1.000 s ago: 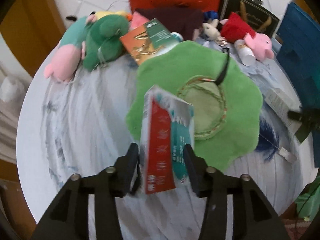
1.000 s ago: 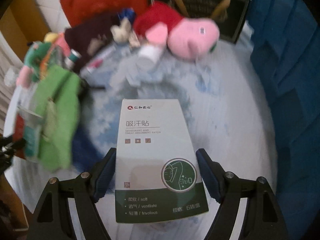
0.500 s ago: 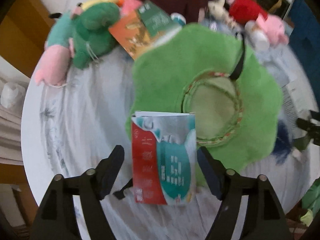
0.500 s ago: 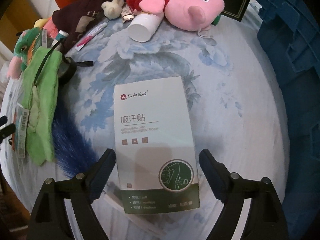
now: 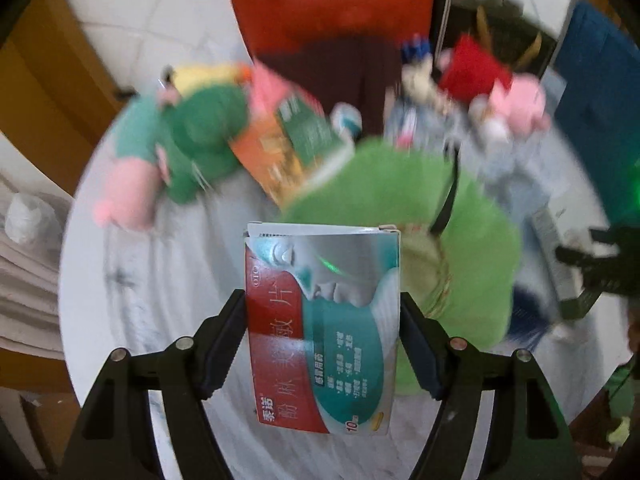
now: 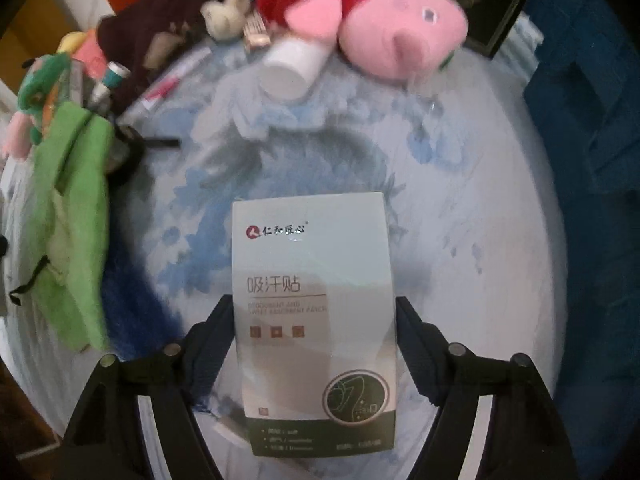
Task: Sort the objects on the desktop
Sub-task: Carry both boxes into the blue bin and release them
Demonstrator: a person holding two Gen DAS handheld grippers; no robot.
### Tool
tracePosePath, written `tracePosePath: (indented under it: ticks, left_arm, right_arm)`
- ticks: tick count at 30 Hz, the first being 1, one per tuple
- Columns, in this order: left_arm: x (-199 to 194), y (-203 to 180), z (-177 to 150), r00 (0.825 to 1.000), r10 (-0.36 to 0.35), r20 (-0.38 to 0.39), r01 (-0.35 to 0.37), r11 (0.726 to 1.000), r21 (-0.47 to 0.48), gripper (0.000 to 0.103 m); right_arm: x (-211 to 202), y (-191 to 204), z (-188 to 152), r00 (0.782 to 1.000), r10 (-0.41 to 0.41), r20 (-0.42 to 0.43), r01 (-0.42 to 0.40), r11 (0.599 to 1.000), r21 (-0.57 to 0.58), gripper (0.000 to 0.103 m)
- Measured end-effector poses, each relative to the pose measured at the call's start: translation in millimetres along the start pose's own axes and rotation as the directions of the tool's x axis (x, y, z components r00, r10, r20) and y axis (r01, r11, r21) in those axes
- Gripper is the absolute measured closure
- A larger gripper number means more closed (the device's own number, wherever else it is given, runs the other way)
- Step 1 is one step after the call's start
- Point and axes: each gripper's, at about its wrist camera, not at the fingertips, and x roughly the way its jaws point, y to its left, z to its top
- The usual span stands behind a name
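Above the table (image 5: 120, 280), both steeply down-tilted grippers are closing, apparently clamping boxes.

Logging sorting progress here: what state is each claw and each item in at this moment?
Left claw: closing, pads against the red-and-teal box.
Red-and-teal box: gripped by its side edges.
Right claw: closing, pads against the white box.
White box: between the pads.
White bottle: lying on its side.
Green cloth: spread flat.

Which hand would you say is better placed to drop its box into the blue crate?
Right. The blue crate stands close beside the right gripper, whose jaws are closing on the white box; the left view shows it far off.
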Motion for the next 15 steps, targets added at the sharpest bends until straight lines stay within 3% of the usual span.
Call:
tracePosePath:
  ticks: [2,3,8,10,11,12,15]
  left_arm:
    - [-27.6,-1.3,7.2,0.997,0.003,0.077,-0.002,1.000,-0.008,0.030]
    - [-39.4,-0.2,9.8,0.993,0.003,0.118,-0.002,1.000,-0.010,0.030]
    - [-97.5,-32.3,29.2,0.951,-0.051,0.305,0.053,0.999,0.003,0.030]
    - [-120.1,-53.8,37.2,0.925,-0.101,0.366,0.092,0.995,0.042,0.030]
    - [-128.4,-65.1,39.8,0.914,-0.122,0.387,0.107,0.992,0.060,0.030]
    - [-137.5,-77.8,43.5,0.901,-0.148,0.408,0.123,0.989,0.088,0.030]
    - [-162.4,-121.5,56.1,0.856,-0.246,0.455,0.182,0.967,0.180,0.030]
  right_arm:
    - [-35.8,-0.5,-3.6,0.996,0.007,0.089,-0.007,1.000,0.001,0.026]
    - [-35.8,-0.5,-3.6,0.996,0.007,0.089,-0.007,1.000,0.001,0.026]
    - [-123.3,-3.8,7.4,0.954,0.008,0.298,-0.015,1.000,0.019,0.026]
    - [-165.3,-5.5,1.3,0.923,-0.012,0.384,-0.002,0.999,0.035,0.026]
    - [-200.8,-9.5,-4.9,0.892,-0.039,0.450,0.017,0.998,0.053,0.026]
    - [-200.8,-9.5,-4.9,0.892,-0.039,0.450,0.017,0.998,0.053,0.026]
    - [-274.7,-29.1,-26.6,0.811,-0.134,0.570,0.073,0.989,0.128,0.026]
